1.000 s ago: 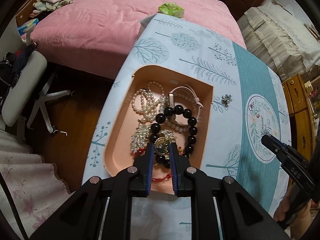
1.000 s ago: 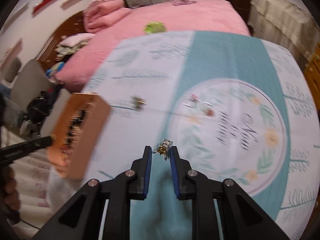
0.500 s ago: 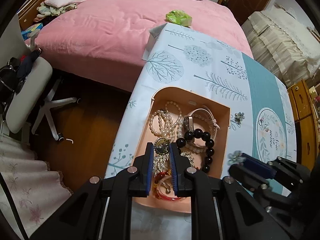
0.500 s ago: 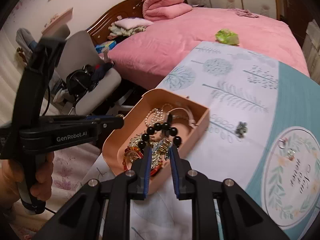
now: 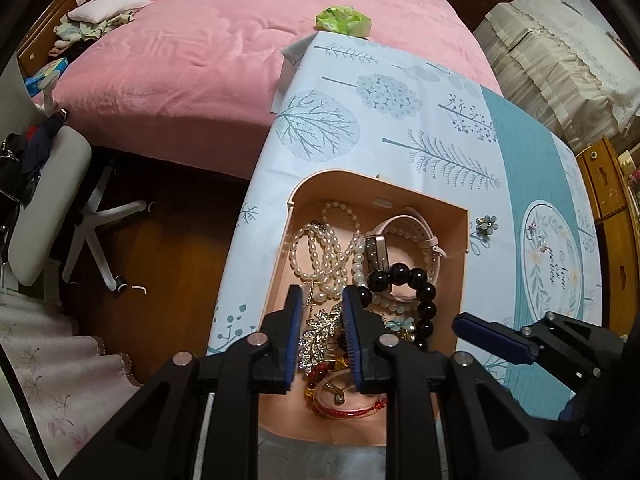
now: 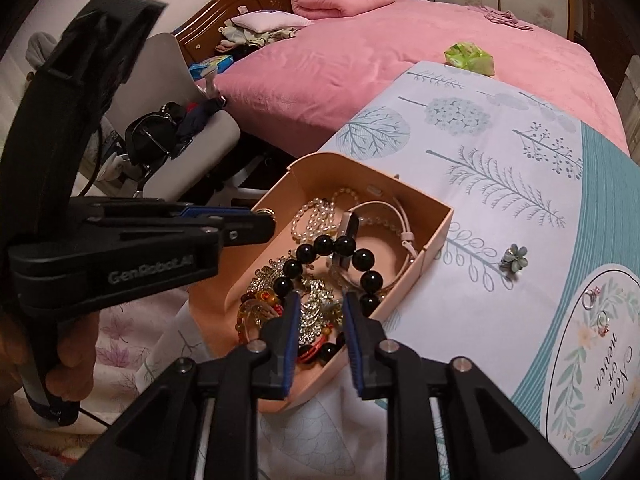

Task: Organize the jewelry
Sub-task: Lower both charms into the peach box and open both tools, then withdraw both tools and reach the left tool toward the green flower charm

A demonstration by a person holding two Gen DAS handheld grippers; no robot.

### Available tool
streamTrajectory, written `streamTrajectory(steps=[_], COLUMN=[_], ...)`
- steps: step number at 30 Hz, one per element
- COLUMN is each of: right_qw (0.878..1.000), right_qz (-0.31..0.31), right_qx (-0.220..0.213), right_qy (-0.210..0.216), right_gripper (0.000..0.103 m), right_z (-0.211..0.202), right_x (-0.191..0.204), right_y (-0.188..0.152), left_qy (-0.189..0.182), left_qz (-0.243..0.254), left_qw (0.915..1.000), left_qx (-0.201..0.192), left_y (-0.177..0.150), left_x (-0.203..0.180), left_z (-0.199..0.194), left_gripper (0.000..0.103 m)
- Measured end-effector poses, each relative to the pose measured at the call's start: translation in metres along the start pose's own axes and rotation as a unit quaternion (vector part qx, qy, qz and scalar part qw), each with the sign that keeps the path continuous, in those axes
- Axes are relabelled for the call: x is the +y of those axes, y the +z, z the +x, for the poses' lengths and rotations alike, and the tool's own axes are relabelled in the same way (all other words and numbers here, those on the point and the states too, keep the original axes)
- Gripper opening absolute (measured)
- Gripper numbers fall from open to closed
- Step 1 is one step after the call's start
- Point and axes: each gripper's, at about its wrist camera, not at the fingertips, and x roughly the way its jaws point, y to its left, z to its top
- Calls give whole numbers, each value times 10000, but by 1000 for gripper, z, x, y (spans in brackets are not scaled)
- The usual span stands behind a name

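A peach box [image 5: 384, 186] [image 6: 360, 168] on the tablecloth holds a pearl necklace [image 5: 320, 248], a black bead bracelet [image 5: 416, 280] [image 6: 366, 258], a pink watch [image 5: 400, 226], a rhinestone brooch [image 5: 320, 332] [image 6: 316, 312] and a red bangle [image 5: 348, 412]. My left gripper [image 5: 321, 292] [image 6: 260, 224] hangs over the box's near half with its jaws opening and nothing pinched. My right gripper [image 6: 321, 298] [image 5: 460, 320] hovers at the box's right near corner; its jaws are opening and hold nothing. A flower brooch [image 5: 486, 226] [image 6: 514, 258] and small rings [image 6: 590, 300] lie on the cloth.
The table's left edge drops to a wooden floor with a grey swivel chair [image 5: 48, 184]. A pink bed [image 5: 200, 52] lies beyond, with a green packet [image 5: 344, 20] at the table's far end. A hand [image 6: 68, 364] holds the left gripper's handle.
The right gripper swung from the tablecloth's middle over to the box. Both grippers' jaws have spread apart, and the small pieces they pinched are gone from between the pads.
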Motion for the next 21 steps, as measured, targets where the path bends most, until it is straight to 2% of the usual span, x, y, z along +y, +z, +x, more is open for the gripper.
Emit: streamTrajectory(steps=[4,5,8,11,21], right_qw=[9998,9998,9997,9995,9966], right_qz=[-113,-111,-77,9,425], right_qx=[-84,-96,-145,-174,-256], right_qy=[-108,-119,-155,-254,-651], right_gripper=[30,30,30,30,30], right_z=[-7,-8,-15,-23,-52], right_x=[4,5,3,-1,-29], right_y=[-2,-2,-6,-11,-39], left_qy=[-12,-18,69,130,70], left_qz=[-28,-31,-11,71,492], left_qw=[10000,10000,9999,9995,9980], left_qx=[-1,-1,-94,-267,-394], left_y=[-2,-3,-5,-8,-18], left_x=[0,0,-2,-10,-54], left_z=[-1,-2,-7,-17,-31], left_gripper=[28,32,57,58,59])
